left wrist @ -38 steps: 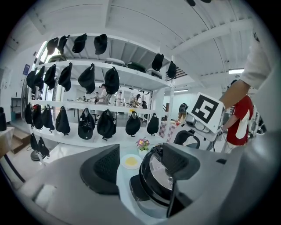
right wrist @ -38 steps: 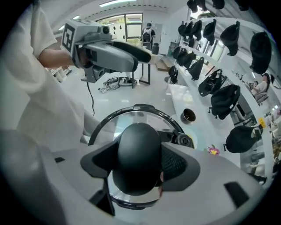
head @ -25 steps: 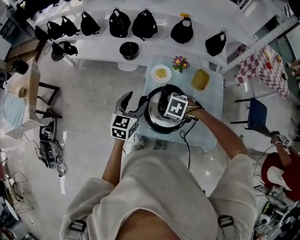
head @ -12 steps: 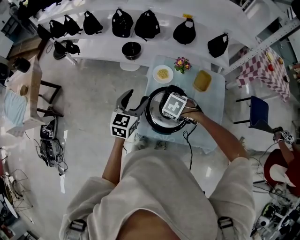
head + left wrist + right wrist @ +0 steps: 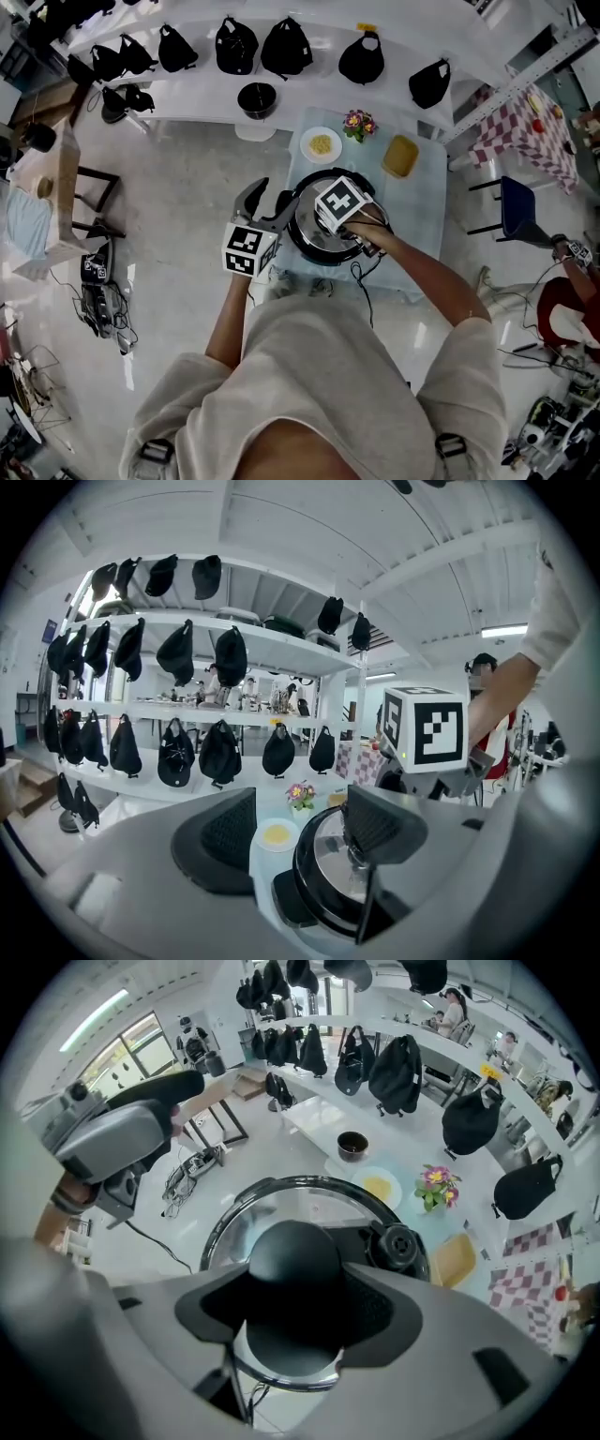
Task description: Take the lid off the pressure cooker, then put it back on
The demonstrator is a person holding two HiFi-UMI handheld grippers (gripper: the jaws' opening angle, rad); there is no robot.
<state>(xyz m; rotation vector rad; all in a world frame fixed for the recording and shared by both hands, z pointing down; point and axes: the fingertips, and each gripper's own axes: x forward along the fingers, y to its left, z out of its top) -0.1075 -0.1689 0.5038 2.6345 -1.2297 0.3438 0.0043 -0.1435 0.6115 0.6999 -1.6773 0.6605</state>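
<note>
The bench (image 5: 424, 223) carries the pressure cooker (image 5: 298, 232) at centre, with the lid (image 5: 227, 1230) seated on it. The right claw (image 5: 295, 1283) is clamped from above on the lid's black knob (image 5: 292, 1246). The left claw (image 5: 302, 827) — spread, nothing pinched — is held at the cooker's 9 o'clock side.

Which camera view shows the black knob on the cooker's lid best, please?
The right gripper view: the knob sits large and central, clasped between the right tongs. In the head view the marker cube covers it. The left gripper view shows the lid side-on, with no clear knob.
</note>
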